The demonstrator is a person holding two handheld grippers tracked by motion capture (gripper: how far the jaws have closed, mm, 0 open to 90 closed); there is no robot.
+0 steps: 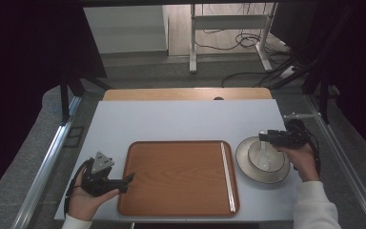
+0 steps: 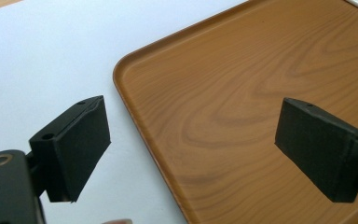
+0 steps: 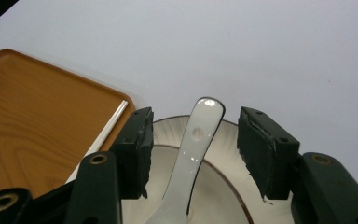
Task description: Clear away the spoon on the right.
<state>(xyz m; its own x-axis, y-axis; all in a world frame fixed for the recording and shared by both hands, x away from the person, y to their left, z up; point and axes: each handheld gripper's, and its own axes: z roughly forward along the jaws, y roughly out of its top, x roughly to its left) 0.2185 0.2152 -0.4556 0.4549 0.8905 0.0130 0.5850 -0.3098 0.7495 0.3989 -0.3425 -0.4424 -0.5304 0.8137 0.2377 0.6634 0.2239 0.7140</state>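
My right hand-held gripper (image 3: 193, 154) stands spread, its pads astride the spoon (image 3: 193, 144) handle without touching, low centre of frame over the bowl (image 3: 214, 196); I'd centre, then squeeze gently so the glossy handle won't slip

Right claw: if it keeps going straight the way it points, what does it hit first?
Most likely the glossy white ceramic spoon: its handle rises between the open pads of the right claw, not yet touched. Beneath sit the white bowl and striped grey plate. Depth is hard to judge.
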